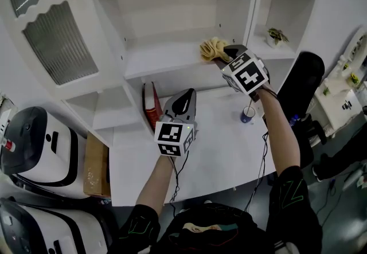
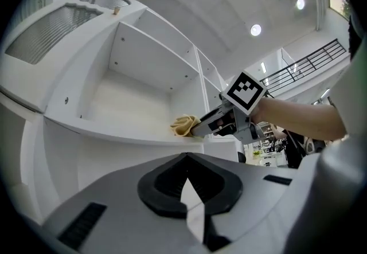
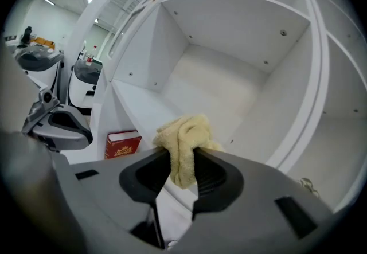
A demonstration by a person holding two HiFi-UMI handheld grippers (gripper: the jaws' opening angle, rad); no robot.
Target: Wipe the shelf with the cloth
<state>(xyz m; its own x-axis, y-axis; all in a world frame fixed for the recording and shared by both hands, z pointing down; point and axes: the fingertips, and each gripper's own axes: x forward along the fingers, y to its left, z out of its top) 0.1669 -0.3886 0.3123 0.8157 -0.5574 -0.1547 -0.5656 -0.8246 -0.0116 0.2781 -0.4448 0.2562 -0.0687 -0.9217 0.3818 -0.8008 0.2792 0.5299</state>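
A crumpled yellow cloth (image 1: 214, 49) rests on the white shelf (image 1: 166, 58) near its right front corner, pinched in my right gripper (image 1: 225, 52). The right gripper view shows the cloth (image 3: 183, 141) bunched between the jaws over the shelf board (image 3: 143, 110). My left gripper (image 1: 184, 98) hangs lower, above the white desk (image 1: 218, 149), shut with nothing in it. From the left gripper view, its jaws (image 2: 184, 174) meet, and the cloth (image 2: 183, 125) and right gripper (image 2: 198, 128) show beyond on the shelf (image 2: 114, 124).
A red book (image 1: 151, 105) stands under the shelf at the desk's back. A blue cup (image 1: 248, 114) sits at the desk's right. A small plant (image 1: 276, 35) occupies the right cubby. A ribbed glass cabinet door (image 1: 57, 35) hangs at left. White machines (image 1: 34, 144) stand on the left.
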